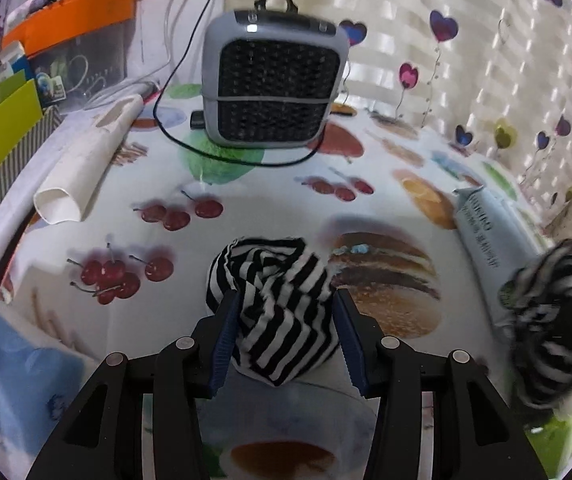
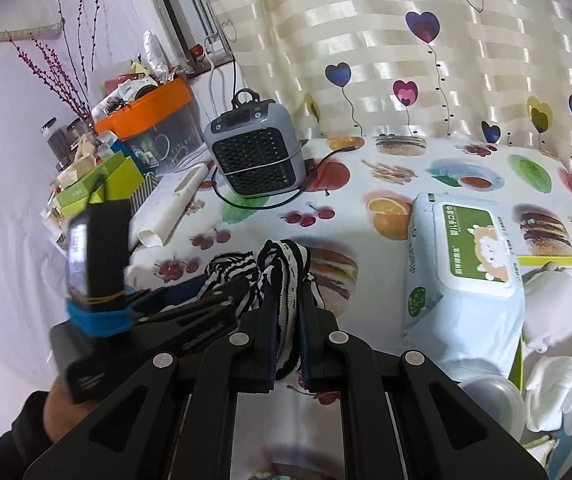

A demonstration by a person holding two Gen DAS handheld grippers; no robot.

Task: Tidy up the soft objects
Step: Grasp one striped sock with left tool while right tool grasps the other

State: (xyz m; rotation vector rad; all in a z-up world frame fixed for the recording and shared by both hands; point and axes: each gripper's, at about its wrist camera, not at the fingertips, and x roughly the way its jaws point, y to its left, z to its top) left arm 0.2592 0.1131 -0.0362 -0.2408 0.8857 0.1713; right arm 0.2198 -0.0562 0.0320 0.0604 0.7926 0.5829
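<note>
My left gripper (image 1: 284,304) is shut on a bunched black-and-white striped cloth (image 1: 276,300), held just above the fruit-print tablecloth (image 1: 246,208). My right gripper (image 2: 286,300) is shut on another black-and-white striped cloth (image 2: 286,276), pinched narrow between the jaws. That second cloth and the right gripper show blurred at the right edge of the left wrist view (image 1: 554,320). The left gripper shows at the left of the right wrist view (image 2: 190,304), with its cloth (image 2: 232,270) beside mine. A yellow-green box (image 2: 558,260) at the right holds white soft items (image 2: 554,304).
A grey fan heater (image 1: 272,84) with a black cable stands at the back. A wet-wipes pack (image 2: 462,276) lies at the right. A rolled white paper (image 1: 86,168) lies at the left. An orange-lidded bin (image 1: 74,28) and green boxes (image 1: 2,120) crowd the left. A blue tissue pack (image 1: 18,368) is near left. A curtain (image 2: 406,40) hangs behind.
</note>
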